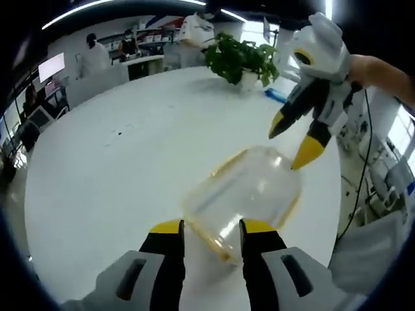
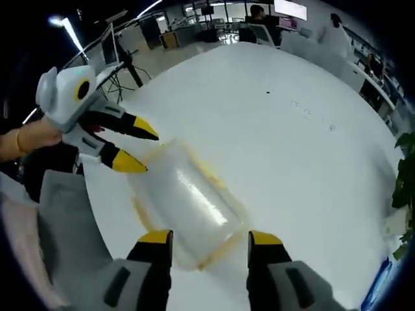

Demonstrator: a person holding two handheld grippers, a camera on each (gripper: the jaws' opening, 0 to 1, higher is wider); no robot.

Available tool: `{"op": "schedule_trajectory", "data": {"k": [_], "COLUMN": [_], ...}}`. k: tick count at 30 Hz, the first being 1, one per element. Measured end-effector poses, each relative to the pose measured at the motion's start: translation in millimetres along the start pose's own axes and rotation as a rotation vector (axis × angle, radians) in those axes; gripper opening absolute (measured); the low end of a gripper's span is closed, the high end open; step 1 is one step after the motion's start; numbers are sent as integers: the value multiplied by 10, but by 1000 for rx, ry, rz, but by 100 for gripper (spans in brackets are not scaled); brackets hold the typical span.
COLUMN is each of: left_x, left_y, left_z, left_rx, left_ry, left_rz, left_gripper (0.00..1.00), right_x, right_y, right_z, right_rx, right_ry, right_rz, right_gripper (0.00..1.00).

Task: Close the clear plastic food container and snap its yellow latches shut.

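One clear food container (image 1: 243,194) lies on the white table (image 1: 130,168), its long side running between two open claws, left (image 1: 211,227) and right (image 2: 209,238).

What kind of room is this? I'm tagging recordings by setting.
Probably an open-plan office or lab. A large white table holds the clear container and a potted plant; behind it stand desks with monitors and people working.

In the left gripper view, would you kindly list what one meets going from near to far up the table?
Left gripper → clear container → right gripper → potted plant → people standing behind the table.
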State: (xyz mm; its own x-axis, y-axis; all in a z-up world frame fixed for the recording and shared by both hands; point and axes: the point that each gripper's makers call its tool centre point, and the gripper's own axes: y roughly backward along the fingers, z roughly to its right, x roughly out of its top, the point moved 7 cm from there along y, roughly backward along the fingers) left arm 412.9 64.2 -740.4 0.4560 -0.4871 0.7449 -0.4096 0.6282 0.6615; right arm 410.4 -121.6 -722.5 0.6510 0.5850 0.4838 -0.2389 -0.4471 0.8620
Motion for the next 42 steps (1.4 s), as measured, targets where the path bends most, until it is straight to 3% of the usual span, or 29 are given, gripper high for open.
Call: {"op": "schedule_trajectory", "data": {"k": [4,12,18,24,27,31,35,38,42], "left_x": [88,93,56,18,34,13,-34,-90,-77], "left_y": [-3,-164,-226,-250,-260,-305,-350,-395,-405], "left_z": [122,272,355,452,544,612,620,614,619], "left_rx": [-30,-56,-84,-125,-176,-179,-162,-164,-154], "left_ry": [-51,-145,-189,-276,-315,-475,-523,-561,-599], "left_rz": [52,32,15,-1,31,7,-16,-41,-31], "left_gripper": [33,32,34,40,46,49,49,49,51], "right_x": [65,94,173,277,324,394,436,485,547], "right_y": [-18,-192,-306,-348,-374,-399,-467,-500,-543], "right_z": [-37,-139,-216,-130,-83,-47,-35,-57,-16], "right_rx": [3,46,78,74,81,100,131,193,209], "right_ry": [56,48,93,120,141,157,176,199,247], "right_rz": [17,15,39,52,35,24,-9,-52,-115], "right_gripper": [40,29,30,33,34,37,38,40,40]}}
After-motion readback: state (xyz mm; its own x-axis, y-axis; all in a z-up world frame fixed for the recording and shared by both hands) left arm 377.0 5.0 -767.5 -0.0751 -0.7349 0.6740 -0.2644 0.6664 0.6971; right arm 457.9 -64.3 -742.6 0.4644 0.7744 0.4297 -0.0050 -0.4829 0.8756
